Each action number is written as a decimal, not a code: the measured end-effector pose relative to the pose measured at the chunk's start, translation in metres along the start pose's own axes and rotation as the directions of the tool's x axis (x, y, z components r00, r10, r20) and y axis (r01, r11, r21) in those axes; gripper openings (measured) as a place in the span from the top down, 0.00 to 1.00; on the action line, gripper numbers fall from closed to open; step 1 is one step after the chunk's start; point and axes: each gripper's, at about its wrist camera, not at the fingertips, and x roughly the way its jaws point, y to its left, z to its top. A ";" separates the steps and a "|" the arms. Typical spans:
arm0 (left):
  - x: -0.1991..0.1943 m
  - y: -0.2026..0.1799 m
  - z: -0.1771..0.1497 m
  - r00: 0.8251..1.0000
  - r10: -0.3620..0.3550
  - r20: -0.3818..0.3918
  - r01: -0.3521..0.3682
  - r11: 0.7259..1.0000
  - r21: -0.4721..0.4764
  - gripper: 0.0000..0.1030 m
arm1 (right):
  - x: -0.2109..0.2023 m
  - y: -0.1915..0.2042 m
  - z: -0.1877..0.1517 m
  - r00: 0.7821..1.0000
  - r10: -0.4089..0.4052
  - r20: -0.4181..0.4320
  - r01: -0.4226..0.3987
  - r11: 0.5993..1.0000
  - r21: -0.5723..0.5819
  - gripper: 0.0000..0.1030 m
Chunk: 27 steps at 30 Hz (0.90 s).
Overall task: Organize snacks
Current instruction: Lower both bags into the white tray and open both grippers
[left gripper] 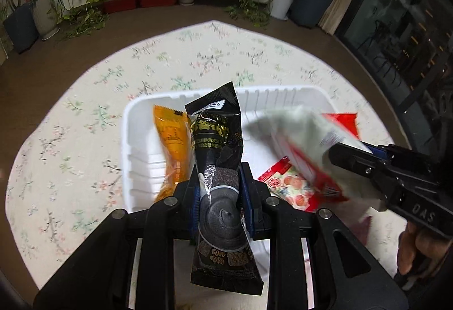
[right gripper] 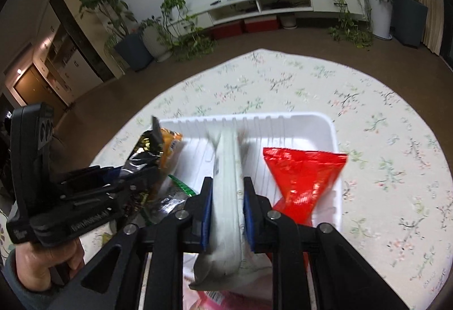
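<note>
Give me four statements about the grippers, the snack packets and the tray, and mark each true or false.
1. The left gripper is shut on the black packet. True.
2. The right gripper has open, bare jaws. False: it is shut on the white packet.
3. An orange packet stands beside the black one. True.
4. The white tray sits on a bare wooden floor. False: it sits on a floral tablecloth.

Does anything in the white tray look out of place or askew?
Nothing looks spilled or damaged. The orange packet and red packet stand tilted in the tray. The left gripper holds a black packet, the right gripper a white one.
</note>
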 end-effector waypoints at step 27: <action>0.009 -0.013 -0.018 0.999 0.046 0.003 -0.046 0.999 0.014 0.42 | 0.042 0.010 -0.017 0.991 -0.063 -0.115 0.055 0.996 -0.071 0.78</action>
